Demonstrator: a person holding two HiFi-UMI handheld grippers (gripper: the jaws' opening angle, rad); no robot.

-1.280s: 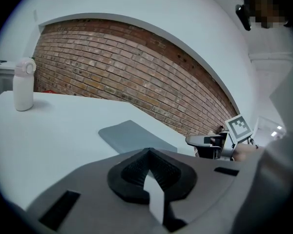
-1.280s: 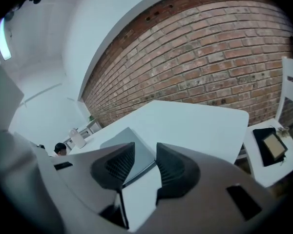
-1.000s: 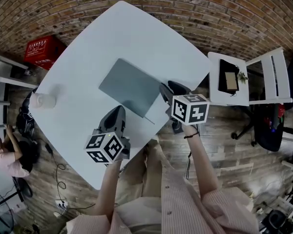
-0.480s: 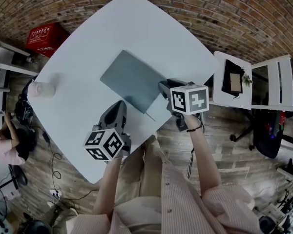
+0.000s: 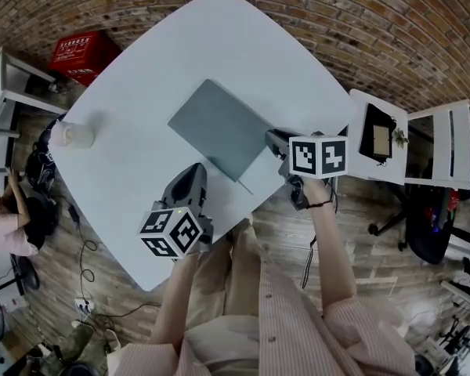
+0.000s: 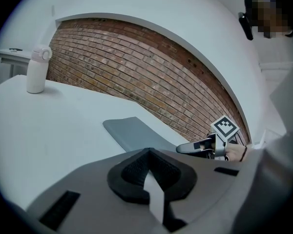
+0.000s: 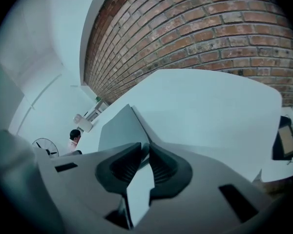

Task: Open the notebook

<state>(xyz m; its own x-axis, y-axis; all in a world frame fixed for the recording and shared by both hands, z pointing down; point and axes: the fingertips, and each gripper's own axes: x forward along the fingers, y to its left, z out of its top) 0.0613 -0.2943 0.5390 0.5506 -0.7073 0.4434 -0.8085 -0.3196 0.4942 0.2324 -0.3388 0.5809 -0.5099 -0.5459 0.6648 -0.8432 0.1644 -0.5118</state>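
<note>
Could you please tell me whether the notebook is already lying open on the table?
No, the notebook lies flat on the table with its grey cover closed.

I hold my left gripper [image 5: 193, 171] tilted slightly downward, jaws together with nothing between them. Off to its right, my right gripper [image 5: 271, 138] pitches down more steeply, its jaws closing with the notebook [image 5: 219, 128] edge between them.
</note>
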